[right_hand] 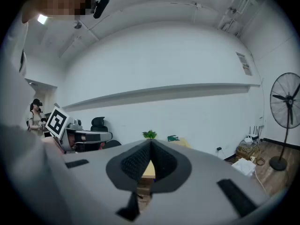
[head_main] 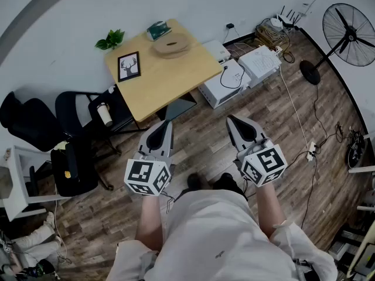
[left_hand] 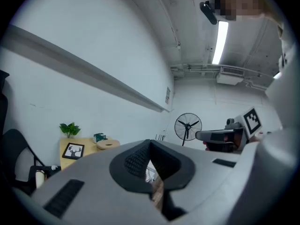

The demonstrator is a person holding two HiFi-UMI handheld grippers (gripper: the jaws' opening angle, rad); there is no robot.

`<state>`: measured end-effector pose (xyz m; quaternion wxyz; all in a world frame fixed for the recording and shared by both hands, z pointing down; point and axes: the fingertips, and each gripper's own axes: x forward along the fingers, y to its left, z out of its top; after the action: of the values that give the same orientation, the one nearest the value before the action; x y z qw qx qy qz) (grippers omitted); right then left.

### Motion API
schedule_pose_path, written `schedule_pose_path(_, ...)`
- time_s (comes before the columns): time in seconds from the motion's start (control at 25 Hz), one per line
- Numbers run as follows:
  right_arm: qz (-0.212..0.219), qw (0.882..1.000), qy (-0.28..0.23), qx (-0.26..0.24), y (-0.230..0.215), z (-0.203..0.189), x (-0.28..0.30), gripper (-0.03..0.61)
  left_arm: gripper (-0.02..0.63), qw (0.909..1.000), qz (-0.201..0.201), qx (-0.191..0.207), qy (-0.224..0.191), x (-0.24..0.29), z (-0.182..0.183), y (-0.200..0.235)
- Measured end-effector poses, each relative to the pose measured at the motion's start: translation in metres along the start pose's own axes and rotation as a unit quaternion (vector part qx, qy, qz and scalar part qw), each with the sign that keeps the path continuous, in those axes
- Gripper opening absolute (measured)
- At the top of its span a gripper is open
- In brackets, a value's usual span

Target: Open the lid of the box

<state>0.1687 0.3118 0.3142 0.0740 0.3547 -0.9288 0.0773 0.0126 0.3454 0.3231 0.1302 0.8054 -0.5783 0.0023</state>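
Two grippers are held over the floor (head_main: 205,139), on the near side of the table (head_main: 170,78). The left gripper (head_main: 166,124) and right gripper (head_main: 231,120) each have their jaws pressed together, empty. The round box (head_main: 171,44) sits toward the table's far edge, well apart from both.

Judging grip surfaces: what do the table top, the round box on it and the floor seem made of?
Table top: probably pale wood or laminate, smooth and matt, even yellowish tone. Round box: likely light wood or bamboo, tan, ringed surface; too small to confirm. Floor: brown wood-look planks, visible seams and grain.
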Motion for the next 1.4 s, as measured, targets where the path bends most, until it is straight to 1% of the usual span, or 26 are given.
schedule_pose_path(0.2, -0.011, 1.0, -0.003, -0.004, -0.001, 0.004, -0.001, -0.002, 0.007, 0.9997, 0.0, 0.024, 0.008, -0.006, -0.002, 0.005)
schedule_pose_path(0.4, -0.016, 1.0, 0.0, -0.02, 0.006, -0.003, -0.004, -0.002, 0.008, 0.9997, -0.004, 0.021, 0.012, -0.012, -0.006, 0.008)
schedule_pose_path(0.52, -0.009, 0.999, 0.001, -0.032, 0.01, -0.009, -0.002, -0.002, 0.008, 0.9996, -0.008, 0.024, 0.011, -0.009, -0.006, 0.011)
schedule_pose_path(0.68, -0.012, 0.999, 0.013, -0.031, 0.009, -0.019, -0.008, -0.002, 0.008, 0.9996, -0.007, 0.023, 0.013, -0.005, -0.011, 0.011)
schedule_pose_path(0.88, -0.012, 0.999, 0.032, -0.042, -0.006, -0.03, -0.001, -0.002, 0.008, 0.9996, -0.004, 0.022, 0.014, 0.006, -0.017, 0.012)
schedule_pose_path(1.0, -0.009, 0.999, 0.032, -0.031, -0.02, -0.031, 0.009, -0.001, 0.008, 0.9996, -0.005, 0.023, 0.018, 0.016, -0.02, 0.015)
schedule_pose_path(1.08, -0.004, 0.999, 0.029, -0.026, -0.029, -0.027, 0.02, 0.025, 0.009, 0.9995, -0.003, 0.025, 0.019, 0.025, -0.017, 0.018)
schedule_pose_path(1.24, 0.008, 0.999, 0.028, -0.022, -0.047, -0.019, 0.047, 0.046, 0.009, 0.9995, -0.002, 0.023, 0.02, 0.052, -0.008, 0.028)
schedule_pose_path(1.4, 0.019, 0.999, 0.023, -0.02, -0.068, -0.011, 0.073, 0.074, 0.011, 0.9993, 0.004, 0.03, 0.024, 0.08, 0.0, 0.036)
